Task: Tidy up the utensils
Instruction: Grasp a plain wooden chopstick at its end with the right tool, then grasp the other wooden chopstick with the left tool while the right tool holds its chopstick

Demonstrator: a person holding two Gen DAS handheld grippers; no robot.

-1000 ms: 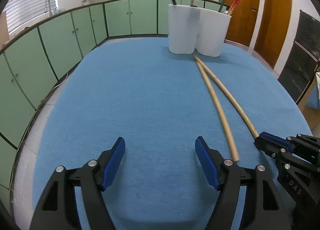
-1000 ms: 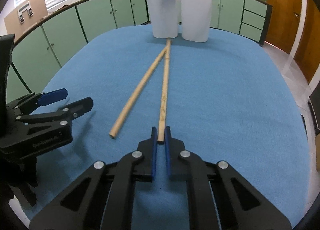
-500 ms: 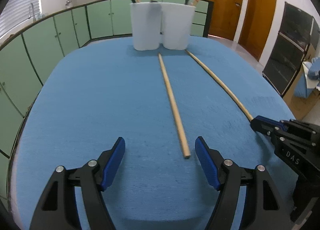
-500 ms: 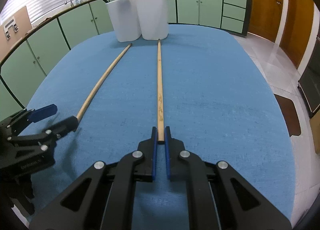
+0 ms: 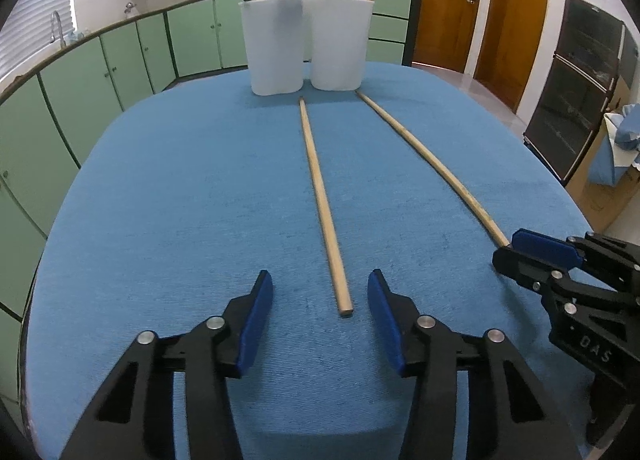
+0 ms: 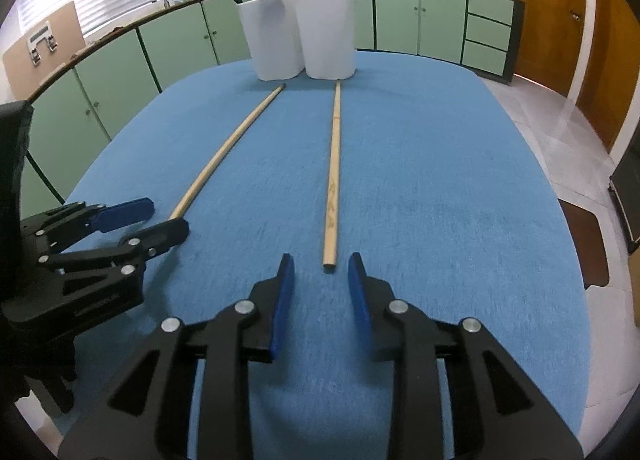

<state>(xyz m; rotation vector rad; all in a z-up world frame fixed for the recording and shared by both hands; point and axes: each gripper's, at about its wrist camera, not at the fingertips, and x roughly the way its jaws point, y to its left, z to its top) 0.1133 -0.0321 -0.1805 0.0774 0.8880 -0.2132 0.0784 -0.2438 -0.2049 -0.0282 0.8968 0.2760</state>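
Two long wooden chopsticks lie side by side on the blue table. One chopstick [image 5: 322,199] ends between the fingers of my open left gripper [image 5: 320,294]. The other chopstick [image 6: 333,171] ends just ahead of my open right gripper [image 6: 322,280], which is not touching it. The right gripper also shows in the left wrist view [image 5: 536,256] at the near end of that second chopstick [image 5: 432,163]. Two white holders [image 5: 306,43] stand at the far end with several chopsticks in them.
The blue table [image 5: 180,187] has a rounded edge. Green cabinets [image 5: 120,59] run behind and to the left. A wooden door [image 5: 508,7] and a dark oven [image 5: 576,91] are to the right. My left gripper shows in the right wrist view [image 6: 132,219].
My right gripper has opened and let go of its chopstick, which now lies on the table. My left gripper has come in line with the other chopstick, its end now between the fingers.
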